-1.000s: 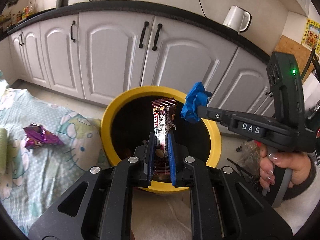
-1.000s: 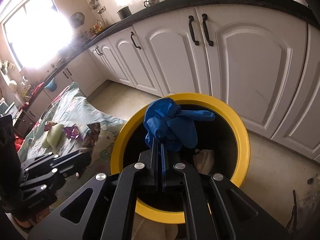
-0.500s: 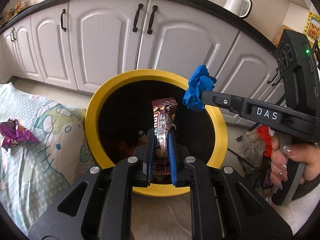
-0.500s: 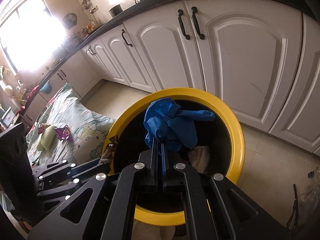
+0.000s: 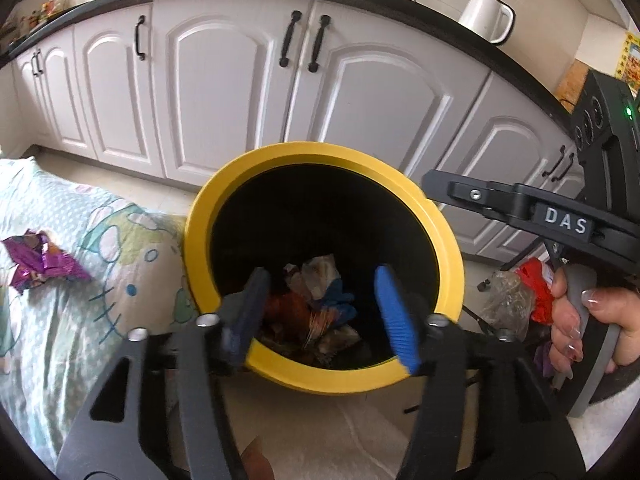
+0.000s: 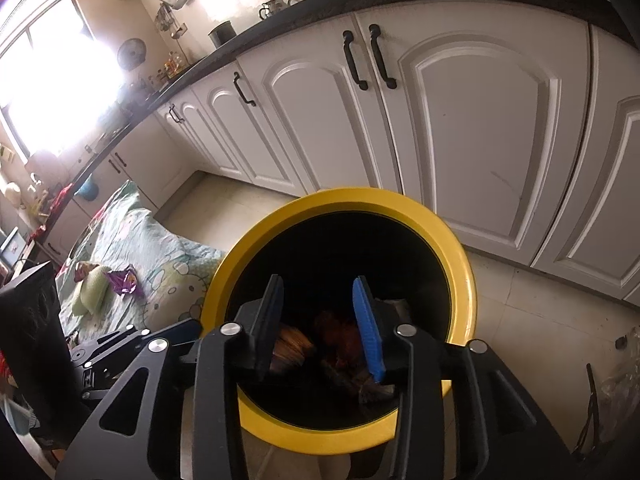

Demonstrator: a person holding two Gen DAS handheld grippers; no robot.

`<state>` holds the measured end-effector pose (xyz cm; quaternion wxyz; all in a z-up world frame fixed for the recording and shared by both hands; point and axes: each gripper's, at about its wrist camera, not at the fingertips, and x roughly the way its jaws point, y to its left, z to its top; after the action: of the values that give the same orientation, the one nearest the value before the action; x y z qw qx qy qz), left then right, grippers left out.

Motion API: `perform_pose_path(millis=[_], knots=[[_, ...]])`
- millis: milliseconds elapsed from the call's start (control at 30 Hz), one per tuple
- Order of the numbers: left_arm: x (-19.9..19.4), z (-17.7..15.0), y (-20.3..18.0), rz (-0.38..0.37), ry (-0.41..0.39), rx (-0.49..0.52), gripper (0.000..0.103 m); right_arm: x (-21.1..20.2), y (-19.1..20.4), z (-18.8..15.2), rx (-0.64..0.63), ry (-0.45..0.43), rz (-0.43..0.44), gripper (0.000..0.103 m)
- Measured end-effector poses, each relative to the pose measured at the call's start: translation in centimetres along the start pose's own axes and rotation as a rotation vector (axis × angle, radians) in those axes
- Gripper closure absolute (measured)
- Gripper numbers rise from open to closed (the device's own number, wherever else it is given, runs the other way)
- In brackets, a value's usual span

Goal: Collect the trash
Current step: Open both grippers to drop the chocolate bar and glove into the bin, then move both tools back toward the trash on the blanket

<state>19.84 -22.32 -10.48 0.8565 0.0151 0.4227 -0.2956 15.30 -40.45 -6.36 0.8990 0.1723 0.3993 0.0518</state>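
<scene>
Now both your grippers, left gripper (image 5: pixel 320 316) and right gripper (image 6: pixel 320 328), have just opened and hold nothing above the yellow bin (image 5: pixel 448 248). Next trash, the purple wrapper (image 5: pixel 38 260), lies on the patterned cloth (image 5: pixel 80 340) left of the bin, nearer your left hand.

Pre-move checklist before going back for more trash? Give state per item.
1. Left gripper empty: ok. Its jaws have just been opening; nothing is between them.
2. Right gripper empty: ok. Its jaws have just been opening; nothing is between them.
3. Dropped pieces inside the yellow bin: ok for the blue glove, which lies on the pile; the wrapper cannot be told apart in the pile.
4. Nothing hanging on the bin's rim: ok.
5. Next target visible: ok, purple wrapper on the patterned cloth.
6. More trash left: ok, a pale green item lies beside it; what it is, cannot tell.
</scene>
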Motion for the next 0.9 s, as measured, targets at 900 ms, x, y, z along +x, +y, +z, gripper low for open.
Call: perform_pose_path(millis=[900], knots=[[-11.1,-0.6,6.0,0.254,-0.233,-0.101,0.011,-3.3,6.5,-0.1,-0.143,-0.126,0.019,0.039]])
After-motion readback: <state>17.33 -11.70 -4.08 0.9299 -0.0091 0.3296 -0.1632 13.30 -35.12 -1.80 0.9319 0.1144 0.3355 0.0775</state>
